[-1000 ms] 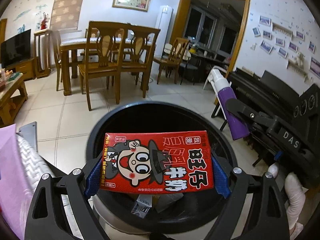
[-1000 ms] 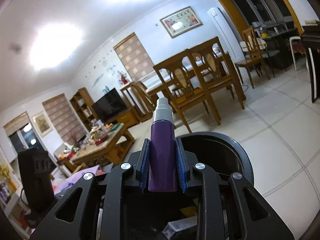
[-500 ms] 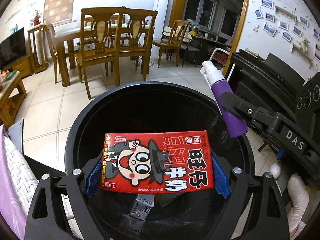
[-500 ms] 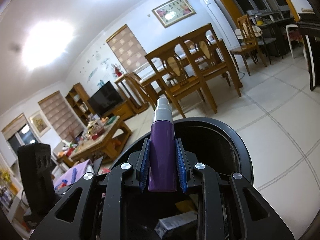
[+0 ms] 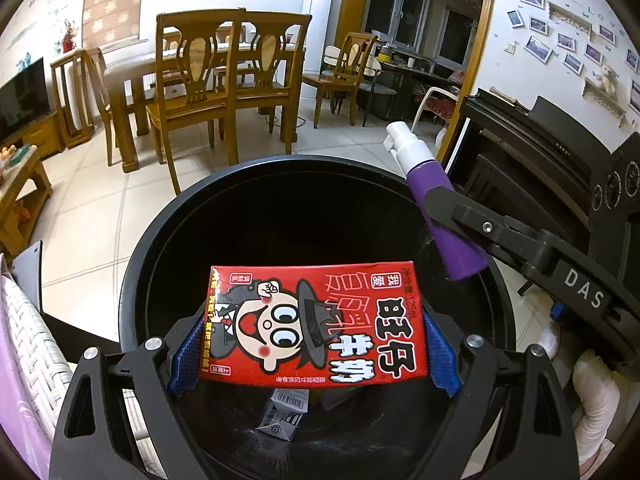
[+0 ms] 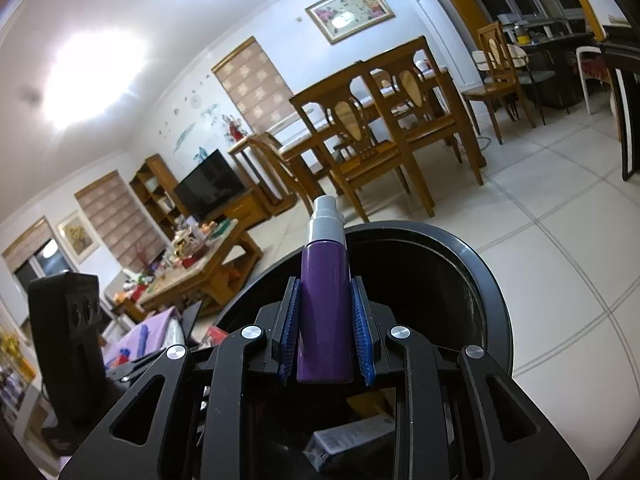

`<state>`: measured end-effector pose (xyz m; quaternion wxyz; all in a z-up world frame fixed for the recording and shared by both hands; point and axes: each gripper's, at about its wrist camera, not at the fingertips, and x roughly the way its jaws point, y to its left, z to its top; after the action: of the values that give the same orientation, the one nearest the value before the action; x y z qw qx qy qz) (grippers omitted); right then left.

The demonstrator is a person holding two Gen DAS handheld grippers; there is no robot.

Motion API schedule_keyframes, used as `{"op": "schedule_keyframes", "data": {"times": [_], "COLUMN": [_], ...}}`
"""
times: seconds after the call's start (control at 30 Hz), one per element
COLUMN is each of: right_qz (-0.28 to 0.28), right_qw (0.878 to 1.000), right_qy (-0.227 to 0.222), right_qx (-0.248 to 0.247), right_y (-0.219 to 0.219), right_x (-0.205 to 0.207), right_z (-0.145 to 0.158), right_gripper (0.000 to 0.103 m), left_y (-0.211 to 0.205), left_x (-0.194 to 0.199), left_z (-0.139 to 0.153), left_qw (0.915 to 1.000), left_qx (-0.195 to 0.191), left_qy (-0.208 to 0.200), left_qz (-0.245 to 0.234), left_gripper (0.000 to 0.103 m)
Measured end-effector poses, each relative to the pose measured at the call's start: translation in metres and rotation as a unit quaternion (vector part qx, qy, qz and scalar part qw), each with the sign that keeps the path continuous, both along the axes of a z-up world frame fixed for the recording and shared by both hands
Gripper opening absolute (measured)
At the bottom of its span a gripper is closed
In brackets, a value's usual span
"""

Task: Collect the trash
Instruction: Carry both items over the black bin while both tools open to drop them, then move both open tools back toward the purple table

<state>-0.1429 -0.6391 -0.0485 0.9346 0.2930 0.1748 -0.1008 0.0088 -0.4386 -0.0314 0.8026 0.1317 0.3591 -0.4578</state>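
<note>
My left gripper point(image 5: 312, 344) is shut on a red milk carton point(image 5: 316, 324) with a cartoon face and holds it over the open mouth of a round black trash bin point(image 5: 160, 240). My right gripper point(image 6: 325, 332) is shut on a purple spray bottle point(image 6: 325, 304) with a grey-white cap, held above the bin's rim point(image 6: 488, 280). In the left wrist view the bottle point(image 5: 436, 208) and the right gripper's black arm point(image 5: 532, 252) come in from the right over the bin's edge. Small boxes and wrappers point(image 5: 284, 412) lie at the bin's bottom.
Wooden dining chairs point(image 5: 208, 80) and a table stand beyond the bin on a tiled floor point(image 5: 80, 216). A black piano point(image 5: 552, 152) is at the right. A cluttered coffee table point(image 6: 192, 276) and a TV point(image 6: 210, 190) are at the left. A white wicker edge point(image 5: 28, 352) is beside the bin.
Both grippers have moved forward and tilted down over the bin, which now fills more of the left wrist view. The carton and the bottle stay gripped.
</note>
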Motion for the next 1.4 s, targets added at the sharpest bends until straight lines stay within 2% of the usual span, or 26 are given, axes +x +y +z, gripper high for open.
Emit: {"op": "schedule_keyframes", "data": {"times": [0.23,0.3,0.37,0.43,0.53,0.67,0.87,1.03,1.17,1.3,1.4], "right_qz": [0.003,0.004,0.002,0.001,-0.001,-0.004,0.003,0.031,0.068,0.121,0.171], "right_qw": [1.0,1.0,1.0,1.0,1.0,1.0,0.999,0.999,0.997,0.992,0.985], "right_qy": [0.005,0.006,0.002,-0.005,-0.013,-0.029,-0.046,-0.042,-0.029,-0.013,0.005], "right_qx": [0.003,0.004,0.004,0.004,0.001,0.007,0.013,0.006,-0.006,-0.023,-0.032], "right_y": [0.001,0.001,0.002,0.002,0.001,-0.002,0.004,0.025,0.051,0.095,0.136], "right_x": [0.004,0.005,0.004,0.003,-0.001,-0.008,-0.014,-0.007,0.006,0.023,0.039], "right_z": [-0.002,-0.005,-0.004,-0.003,-0.001,0.002,0.008,0.016,0.023,0.027,0.028], "right_gripper": [0.026,0.031,0.047,0.054,0.056,0.067,0.076,0.076,0.077,0.077,0.078], "left_y": [-0.004,-0.006,-0.007,-0.007,-0.004,0.002,0.03,0.071,0.124,0.198,0.257], "left_x": [-0.003,-0.005,-0.008,-0.009,-0.011,-0.013,-0.018,-0.012,-0.001,0.025,0.055], "left_z": [-0.003,-0.003,-0.003,-0.001,0.001,0.003,0.016,0.031,0.045,0.059,0.062], "left_qw": [0.9998,0.9997,0.9995,0.9995,0.9994,0.9995,0.9993,0.9983,0.9952,0.9866,0.9764], "left_qx": [0.015,0.02,0.021,0.019,0.015,0.013,0.002,-0.008,-0.019,-0.021,-0.021], "left_qy": [-0.009,-0.014,-0.022,-0.027,-0.031,-0.028,-0.033,-0.04,-0.053,-0.078,-0.075], "left_qz": [0.004,0.005,0.005,0.003,0.001,0.004,0.016,0.043,0.08,0.142,0.202], "left_gripper": [0.088,0.088,0.088,0.089,0.092,0.098,0.098,0.098,0.098,0.098,0.098]}}
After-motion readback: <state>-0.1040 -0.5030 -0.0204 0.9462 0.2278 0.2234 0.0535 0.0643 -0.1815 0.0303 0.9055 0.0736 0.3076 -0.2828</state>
